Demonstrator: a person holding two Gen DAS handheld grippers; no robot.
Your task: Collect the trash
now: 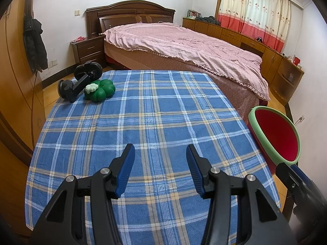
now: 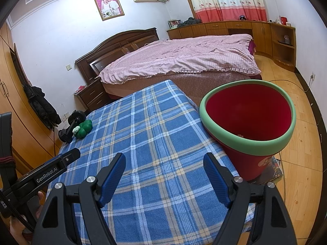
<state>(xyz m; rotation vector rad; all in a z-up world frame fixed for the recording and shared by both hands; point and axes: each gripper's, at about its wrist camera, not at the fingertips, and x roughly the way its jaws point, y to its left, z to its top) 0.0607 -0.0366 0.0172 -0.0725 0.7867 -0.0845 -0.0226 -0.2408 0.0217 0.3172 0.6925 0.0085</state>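
A red bin with a green rim [image 2: 248, 120] stands beside the table's right edge; a small scrap lies inside it. It also shows in the left wrist view [image 1: 276, 134]. My left gripper [image 1: 160, 153] is open and empty over the near part of the blue plaid tablecloth [image 1: 155, 118]. My right gripper [image 2: 164, 161] is open and empty over the cloth [image 2: 143, 132], just left of the bin. The left gripper's body [image 2: 47, 173] shows at the left of the right wrist view. No loose trash shows on the cloth.
A green clover-shaped toy with a white piece [image 1: 100, 89] and a black suction mount [image 1: 81, 79] lie at the table's far left corner. A bed with a pink cover [image 1: 184, 47] stands behind the table. Wardrobes line the left wall.
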